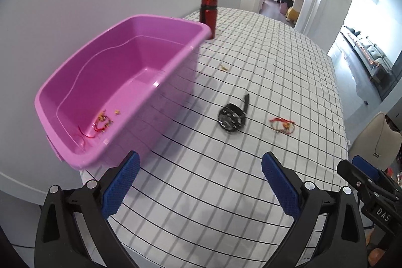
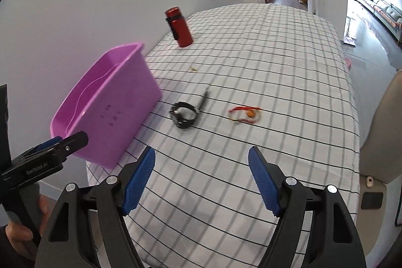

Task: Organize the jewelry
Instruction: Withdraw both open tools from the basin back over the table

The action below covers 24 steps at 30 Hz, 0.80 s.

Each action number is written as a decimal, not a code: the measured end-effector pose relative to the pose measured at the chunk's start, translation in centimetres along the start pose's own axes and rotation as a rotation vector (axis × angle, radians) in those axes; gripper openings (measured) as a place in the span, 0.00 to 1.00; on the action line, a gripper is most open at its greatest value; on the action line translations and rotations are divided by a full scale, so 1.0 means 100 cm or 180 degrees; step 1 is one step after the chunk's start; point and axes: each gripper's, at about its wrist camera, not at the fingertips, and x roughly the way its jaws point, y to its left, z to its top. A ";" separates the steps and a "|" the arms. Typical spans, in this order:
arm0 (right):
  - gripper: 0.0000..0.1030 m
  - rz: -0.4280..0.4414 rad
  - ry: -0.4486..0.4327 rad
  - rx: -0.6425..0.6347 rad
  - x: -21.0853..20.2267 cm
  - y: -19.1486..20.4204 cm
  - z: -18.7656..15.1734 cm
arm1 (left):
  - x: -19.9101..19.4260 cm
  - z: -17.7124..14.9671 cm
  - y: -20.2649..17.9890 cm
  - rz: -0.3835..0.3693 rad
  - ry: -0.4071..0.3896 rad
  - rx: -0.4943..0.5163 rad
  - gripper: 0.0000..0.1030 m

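Both the left claw (image 1: 199, 167) and right claw (image 2: 201, 162) are held wide open, empty, angled down over the desk (image 1: 251, 205); jewelry (image 1: 103, 121) inside the pink bin (image 1: 120, 62) is seen only from the left wrist.

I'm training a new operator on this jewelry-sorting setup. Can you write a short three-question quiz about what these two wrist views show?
1. True or false: the pink plastic tub already holds some jewelry.
2. Which piece lies nearest the tub on the checked tablecloth? A) the black wristwatch B) the red-and-gold string bracelet C) the red metal bottle
3. Fill in: the jaws of the left gripper and the right gripper are both ____ and hold nothing.

Key
1. True: red cord and gold bits lie on its floor.
2. A
3. open
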 end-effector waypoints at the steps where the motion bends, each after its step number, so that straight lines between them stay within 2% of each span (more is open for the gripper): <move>1: 0.71 -0.0002 -0.0004 0.0011 -0.001 -0.005 -0.001 | -0.001 -0.003 -0.005 0.0004 0.0008 0.0013 0.93; 10: 0.71 -0.0036 0.0005 0.0243 -0.002 -0.049 -0.013 | 0.003 -0.016 -0.051 -0.0061 0.0085 0.0311 0.93; 17: 0.71 -0.0166 -0.0082 0.0391 0.006 -0.061 -0.010 | 0.019 -0.010 -0.061 -0.0149 0.0047 0.0460 0.93; 24: 0.71 -0.0404 -0.0074 0.0466 0.023 -0.062 -0.006 | 0.056 0.000 -0.063 -0.0356 0.0163 0.0582 0.93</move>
